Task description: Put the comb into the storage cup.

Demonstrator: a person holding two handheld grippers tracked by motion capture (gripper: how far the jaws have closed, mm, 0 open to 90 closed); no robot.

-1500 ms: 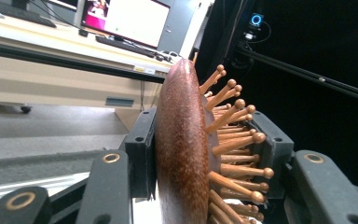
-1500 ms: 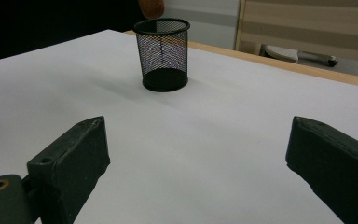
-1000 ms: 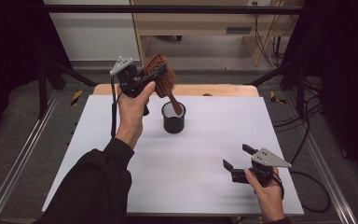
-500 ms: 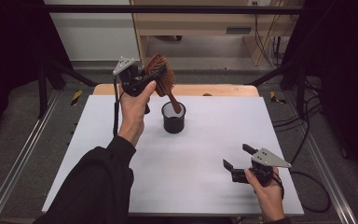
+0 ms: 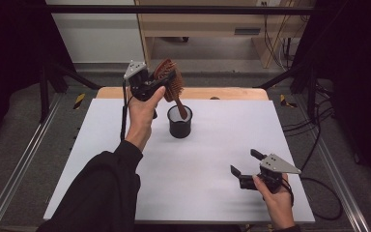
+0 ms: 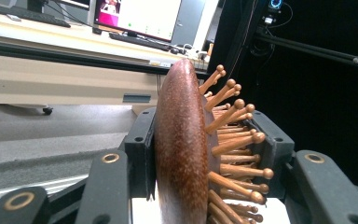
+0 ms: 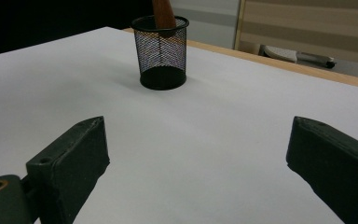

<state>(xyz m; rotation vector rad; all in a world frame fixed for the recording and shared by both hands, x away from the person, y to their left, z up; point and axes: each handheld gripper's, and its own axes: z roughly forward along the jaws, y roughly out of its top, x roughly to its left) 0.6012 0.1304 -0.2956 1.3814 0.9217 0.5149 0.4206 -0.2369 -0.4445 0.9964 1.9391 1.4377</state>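
Wooden brush [image 5: 170,81] sits clamped by its head in the left gripper [image 5: 150,86], raised over the far tabletop [image 5: 207,159], its handle slanting down into the mesh cup [image 5: 179,123]. Near the front edge, the right gripper [image 5: 245,169] hovers with jaws spread and empty.

From the left gripper view, both jaws press the brush [image 6: 186,149], one on its smooth back, one on its pegs.

From the right gripper view, the jaws stand wide apart; the cup [image 7: 161,52] stands well ahead, the handle inside it.
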